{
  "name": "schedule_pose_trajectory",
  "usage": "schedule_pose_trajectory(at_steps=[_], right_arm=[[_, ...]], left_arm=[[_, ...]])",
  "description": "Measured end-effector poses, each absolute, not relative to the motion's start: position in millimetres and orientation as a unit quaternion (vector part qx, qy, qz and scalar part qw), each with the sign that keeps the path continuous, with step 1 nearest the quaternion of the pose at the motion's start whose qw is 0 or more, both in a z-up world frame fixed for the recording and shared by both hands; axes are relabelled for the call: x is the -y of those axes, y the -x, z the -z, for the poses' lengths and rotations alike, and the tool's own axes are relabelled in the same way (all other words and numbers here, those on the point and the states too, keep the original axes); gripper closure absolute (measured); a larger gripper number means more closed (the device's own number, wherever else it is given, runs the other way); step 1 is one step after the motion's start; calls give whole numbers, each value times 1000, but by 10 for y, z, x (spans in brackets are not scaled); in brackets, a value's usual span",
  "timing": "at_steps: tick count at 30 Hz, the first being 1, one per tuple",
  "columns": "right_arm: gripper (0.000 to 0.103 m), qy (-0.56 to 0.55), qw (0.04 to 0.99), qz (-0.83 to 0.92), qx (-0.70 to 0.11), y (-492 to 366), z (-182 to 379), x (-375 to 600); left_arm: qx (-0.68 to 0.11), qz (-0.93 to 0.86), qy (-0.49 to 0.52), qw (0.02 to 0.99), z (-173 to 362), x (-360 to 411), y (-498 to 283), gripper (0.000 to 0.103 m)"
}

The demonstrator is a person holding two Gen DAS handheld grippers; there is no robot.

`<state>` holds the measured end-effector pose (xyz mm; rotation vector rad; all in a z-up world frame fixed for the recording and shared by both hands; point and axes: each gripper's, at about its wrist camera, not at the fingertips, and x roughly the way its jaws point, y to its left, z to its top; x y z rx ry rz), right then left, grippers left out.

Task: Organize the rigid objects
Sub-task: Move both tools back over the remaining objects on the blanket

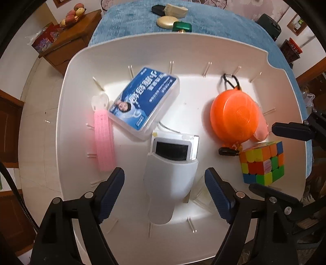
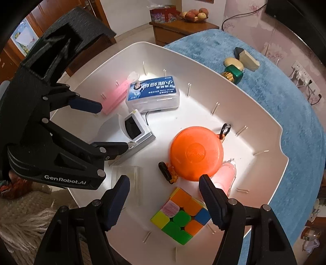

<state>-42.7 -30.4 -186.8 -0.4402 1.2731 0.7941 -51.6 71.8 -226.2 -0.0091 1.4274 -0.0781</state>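
Observation:
A white bin (image 1: 183,46) (image 2: 254,114) on a blue cloth holds a blue-labelled floss box (image 1: 143,102) (image 2: 152,94), a pink strip (image 1: 104,140) (image 2: 115,95), a white device with a dark screen (image 1: 171,169) (image 2: 135,127), an orange round case (image 1: 234,116) (image 2: 195,152) and a colour cube (image 1: 262,163) (image 2: 181,216). My left gripper (image 1: 165,183) (image 2: 114,126) is open above the white device. My right gripper (image 2: 165,195) is open above the cube, and its fingers (image 1: 291,130) show in the left wrist view.
On the blue cloth (image 2: 234,44) beyond the bin lie a gold compact (image 1: 167,21) (image 2: 233,62), a green bottle (image 1: 182,26) (image 2: 234,74), a cream box (image 1: 175,10) (image 2: 249,59) and a dark object (image 1: 156,9). A wooden cabinet with fruit (image 1: 69,38) (image 2: 183,26) stands beside the table.

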Motion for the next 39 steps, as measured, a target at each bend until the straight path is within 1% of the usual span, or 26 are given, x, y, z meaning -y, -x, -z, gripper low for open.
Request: schedule_pose_trajectory(at_steps=[14,27,34,39], right_arm=[[32,175,737,-336,-560,277,1776,450],[32,153,743,-318,-569,90,1791,539],[32,117,744,-305,-582,-101,1773,604],[32,83,753,-297,-582,-383,1587,611]], left_arm=[[-619,49,2,784,1866,-584,296,18],[-595,49,10,803,1496,-680,-52,18],[-579,49,0,814,1292,-799,-331,18],[-566,50,-18,823,1151,-906,-690,18]])
